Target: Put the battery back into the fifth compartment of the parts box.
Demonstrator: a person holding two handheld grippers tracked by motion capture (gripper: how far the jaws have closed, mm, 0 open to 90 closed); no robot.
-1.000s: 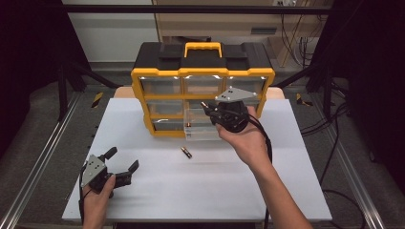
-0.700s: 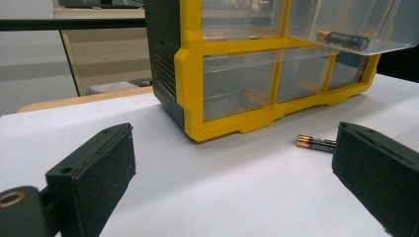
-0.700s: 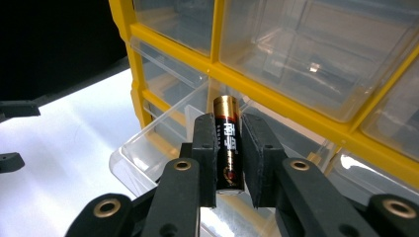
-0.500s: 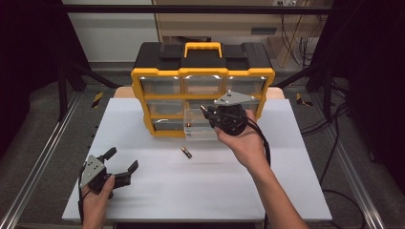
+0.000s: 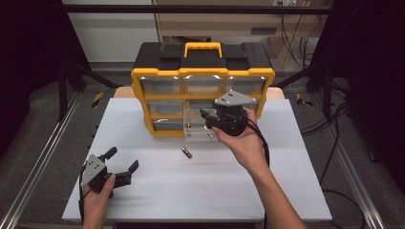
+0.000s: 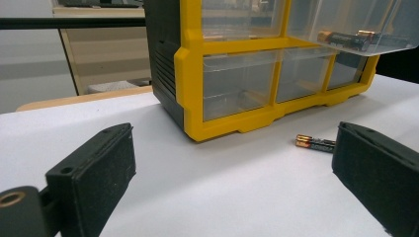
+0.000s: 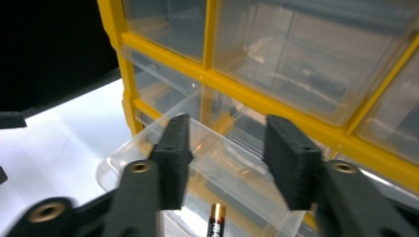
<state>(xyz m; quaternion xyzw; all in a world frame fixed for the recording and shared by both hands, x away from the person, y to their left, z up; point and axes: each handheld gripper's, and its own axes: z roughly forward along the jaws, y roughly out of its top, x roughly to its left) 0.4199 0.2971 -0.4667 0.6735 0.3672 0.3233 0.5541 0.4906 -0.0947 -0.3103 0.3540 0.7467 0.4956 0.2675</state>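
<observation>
A yellow and black drawer cabinet (image 5: 203, 71) stands at the back of the white table. Its lower middle clear drawer (image 5: 197, 132) is pulled out, and a battery (image 5: 188, 125) lies in it. My right gripper (image 5: 207, 120) hovers over this drawer (image 7: 222, 163). Its jaws have just been opening and nothing is between them; a battery (image 7: 216, 219) lies below them. Another battery (image 5: 186, 152) lies on the table in front of the cabinet. My left gripper (image 5: 122, 160) rests open at the front left, with that battery (image 6: 315, 143) beyond its jaws.
The white table top (image 5: 210, 191) spreads out in front of the cabinet. The cabinet's other clear drawers (image 6: 237, 81) are pushed in. Dark floor, metal rails and cables surround the table.
The right gripper's jaws have parted above the pulled-out drawer; they were shut before. The right hand has barely shifted, and the left hand and gripper have stayed still.
</observation>
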